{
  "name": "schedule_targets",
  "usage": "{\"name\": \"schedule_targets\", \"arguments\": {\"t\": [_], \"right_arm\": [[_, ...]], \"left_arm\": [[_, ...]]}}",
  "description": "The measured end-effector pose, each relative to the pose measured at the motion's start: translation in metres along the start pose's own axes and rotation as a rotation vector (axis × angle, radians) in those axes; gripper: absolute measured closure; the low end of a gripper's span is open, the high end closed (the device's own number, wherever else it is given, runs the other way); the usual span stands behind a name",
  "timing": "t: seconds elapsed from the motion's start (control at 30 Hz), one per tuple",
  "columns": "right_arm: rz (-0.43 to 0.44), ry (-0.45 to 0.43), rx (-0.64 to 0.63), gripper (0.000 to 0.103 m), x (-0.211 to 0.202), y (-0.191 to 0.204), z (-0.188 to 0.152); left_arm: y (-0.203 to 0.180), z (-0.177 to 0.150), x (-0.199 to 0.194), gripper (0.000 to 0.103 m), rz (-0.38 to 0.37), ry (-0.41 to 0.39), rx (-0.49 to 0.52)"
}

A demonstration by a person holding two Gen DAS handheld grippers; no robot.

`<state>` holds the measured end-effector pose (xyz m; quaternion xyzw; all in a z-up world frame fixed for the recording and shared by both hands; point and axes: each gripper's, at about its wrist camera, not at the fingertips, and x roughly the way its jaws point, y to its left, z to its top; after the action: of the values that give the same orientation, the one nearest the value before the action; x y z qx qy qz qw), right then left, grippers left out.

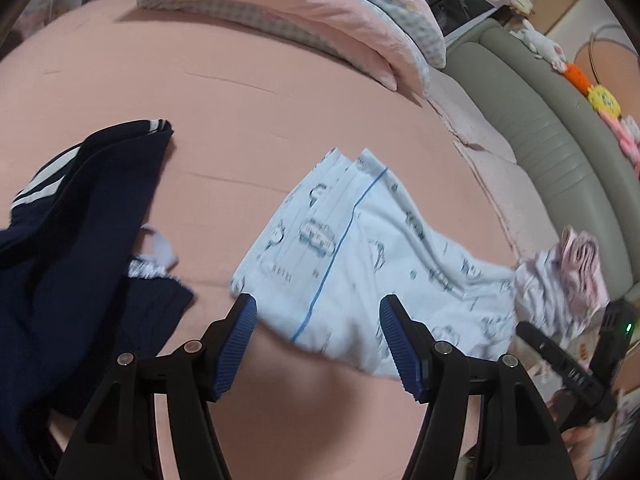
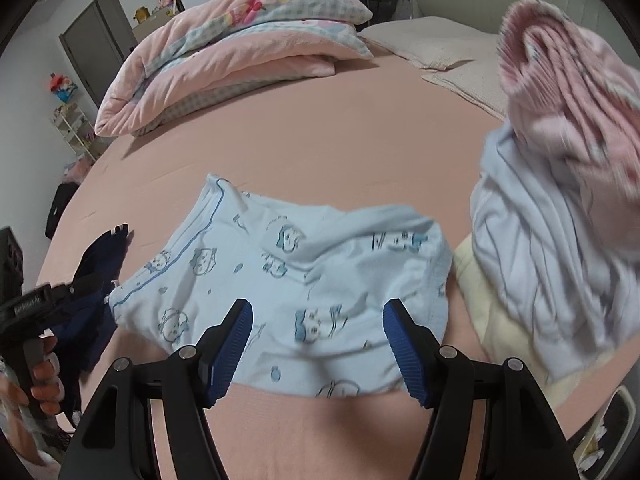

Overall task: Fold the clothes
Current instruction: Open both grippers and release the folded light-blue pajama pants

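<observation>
A light blue printed garment (image 1: 360, 248) (image 2: 280, 280) lies spread and wrinkled on the pink bed sheet (image 1: 240, 100). My left gripper (image 1: 317, 308) hovers open over its near left edge, with nothing between the pads. My right gripper (image 2: 316, 312) stands open above the garment's near hem, also with nothing in it. A navy garment with white stripes (image 1: 72, 240) (image 2: 100, 280) lies crumpled to the left. In the right wrist view the left gripper (image 2: 94, 286) shows at the left edge, held by a hand (image 2: 44, 384), its tip near the blue garment's left corner.
A heap of pink (image 2: 568, 80) and pale lavender clothes (image 2: 540, 260) sits at the right. A folded pink quilt (image 2: 240, 52) and a pillow (image 2: 432, 40) lie at the far end. A grey padded headboard (image 1: 540, 128) runs along the right. A shelf (image 2: 76, 128) stands beyond the bed's left edge.
</observation>
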<state>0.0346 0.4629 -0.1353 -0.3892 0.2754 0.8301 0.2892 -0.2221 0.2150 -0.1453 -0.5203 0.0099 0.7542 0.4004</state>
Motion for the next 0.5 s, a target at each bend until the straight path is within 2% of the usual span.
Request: {"name": "schedule_targets", "arguments": {"t": [0.17,0.5], "right_arm": [[0.004,0.016,0.05,0.035,0.0,-0.008,-0.018],[0.045,0.029,0.157,0.035,-0.01,-0.027,-0.043]], "left_arm": [[-0.002,-0.034,-0.006,0.041,0.03,-0.039,0.011],[0.01,-0.076,0.016,0.041,-0.111,0.041,-0.162]]}}
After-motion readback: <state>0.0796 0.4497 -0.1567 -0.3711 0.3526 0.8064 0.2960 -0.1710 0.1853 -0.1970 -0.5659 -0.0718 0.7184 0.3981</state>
